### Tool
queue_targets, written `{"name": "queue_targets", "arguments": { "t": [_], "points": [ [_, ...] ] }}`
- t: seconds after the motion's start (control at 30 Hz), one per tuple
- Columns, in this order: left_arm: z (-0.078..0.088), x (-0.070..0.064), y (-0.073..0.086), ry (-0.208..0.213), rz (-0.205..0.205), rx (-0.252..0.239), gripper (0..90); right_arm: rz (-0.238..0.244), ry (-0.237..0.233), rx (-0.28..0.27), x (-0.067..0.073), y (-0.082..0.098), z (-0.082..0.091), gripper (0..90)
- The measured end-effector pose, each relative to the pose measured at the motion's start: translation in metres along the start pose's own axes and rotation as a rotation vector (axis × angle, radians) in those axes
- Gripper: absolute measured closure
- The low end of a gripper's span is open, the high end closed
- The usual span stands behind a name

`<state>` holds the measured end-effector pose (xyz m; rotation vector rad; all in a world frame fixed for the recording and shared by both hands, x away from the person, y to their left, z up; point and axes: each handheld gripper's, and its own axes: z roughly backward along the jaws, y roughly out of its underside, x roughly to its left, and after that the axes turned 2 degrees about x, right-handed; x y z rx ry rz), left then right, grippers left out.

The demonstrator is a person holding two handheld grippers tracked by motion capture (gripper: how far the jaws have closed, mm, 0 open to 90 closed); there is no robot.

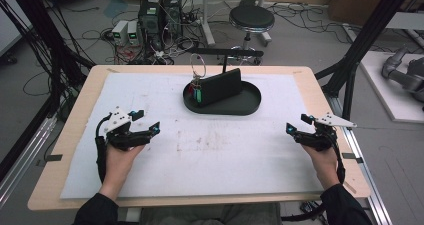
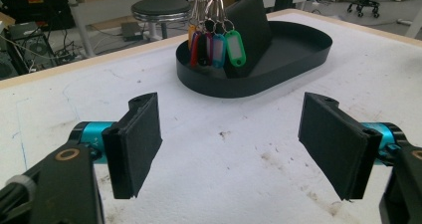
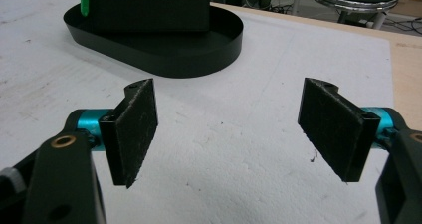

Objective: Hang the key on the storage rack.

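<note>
Your left tongs stood wide apart with nothing between the pads. Your right tongs were also spread wide and held nothing. Both hung low over the white mat, well apart from each other, with bare mat between them.

The black oval tray sat ahead of both tongs, roughly midway between them and nearer the counter's far edge. From the left tongs, open mat ran straight up to the tray wall, with nothing in the lane. It was the same from the right tongs: clear mat up to the tray rim.

Edges: the mat stopped short of the counter's rim on every side, leaving a wooden border. Your right tongs were close to the mat's right edge, and your left tongs were a bit inside its left edge.

Count:
- One tray.
- One black slab stood upright in the tray, leaning slightly.
- One metal ring of key tags hung at the slab's end on the left-tongs side. I made out about five tags (orange, red, dark, blue, green); overlap made the count uncertain.
- Two tongs, one per hand.

The tags were untouched, well ahead of the left tongs.
</note>
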<state>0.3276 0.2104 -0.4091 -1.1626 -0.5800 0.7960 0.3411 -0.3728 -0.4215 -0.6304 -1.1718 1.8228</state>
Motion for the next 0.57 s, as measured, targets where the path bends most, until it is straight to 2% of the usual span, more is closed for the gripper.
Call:
{"name": "queue_targets", "arguments": {
  "t": [0.57],
  "points": [
    [-0.0042,0.0037,0.0025,-0.010,0.009,0.018,24.6,0.011,0.003,0.014,-0.0027,0.0009,0.0019,22.0]
  ]
}}
